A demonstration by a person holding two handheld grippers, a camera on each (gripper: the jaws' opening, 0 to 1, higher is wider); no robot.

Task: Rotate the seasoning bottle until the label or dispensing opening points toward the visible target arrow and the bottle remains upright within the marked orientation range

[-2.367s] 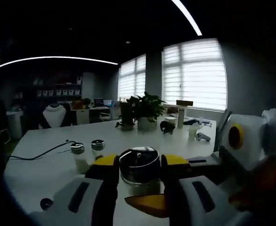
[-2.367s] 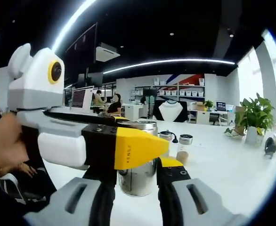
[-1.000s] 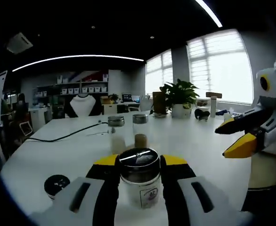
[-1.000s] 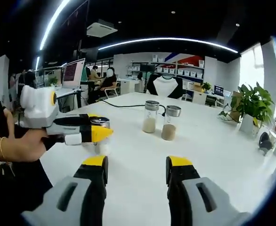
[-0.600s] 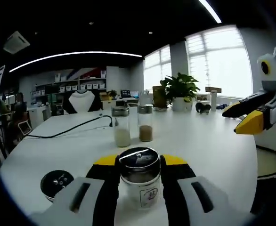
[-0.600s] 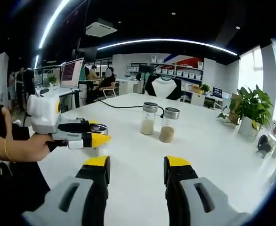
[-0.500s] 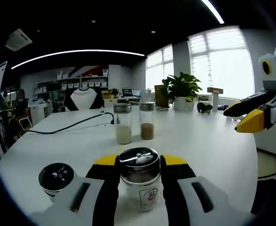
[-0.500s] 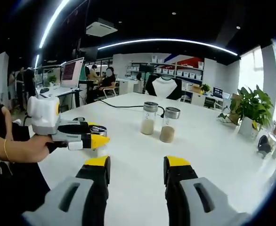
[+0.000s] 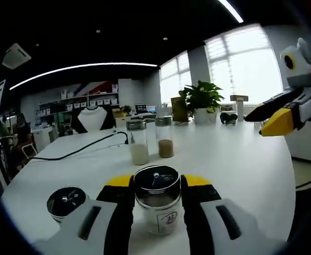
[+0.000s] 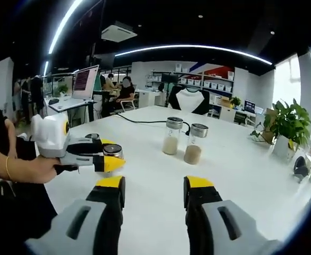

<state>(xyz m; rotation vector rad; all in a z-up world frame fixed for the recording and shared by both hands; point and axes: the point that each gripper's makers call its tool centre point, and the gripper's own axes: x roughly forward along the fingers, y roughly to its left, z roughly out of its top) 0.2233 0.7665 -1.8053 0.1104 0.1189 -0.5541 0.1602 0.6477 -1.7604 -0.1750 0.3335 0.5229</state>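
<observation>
My left gripper (image 9: 156, 197) is clamped on the seasoning bottle (image 9: 156, 204): both yellow-tipped jaws press against its sides just under the metal cap. The bottle stands upright on the white table (image 9: 240, 170), near the table edge closest to me, its white label facing my camera. I can't read the label, and I can't make out any arrow mark on the table.

Just beside it, toward the table's left edge in the left gripper view, sits a second shaker (image 9: 65, 203) with a dark round perforated lid, apart from the gripped bottle.

Further in, around the table's middle, two glass jars stand side by side: one with pale contents (image 9: 138, 142), one with brown contents (image 9: 165, 139). A black cable (image 9: 76, 151) runs across the tabletop behind them. A potted plant (image 9: 201, 101) sits at the far edge by the windows.

My right gripper (image 10: 151, 199) hangs over bare tabletop, jaws spread wide with nothing between them. In the right gripper view a hand (image 10: 31, 169) holds the left gripper at the near-left edge of the table.
</observation>
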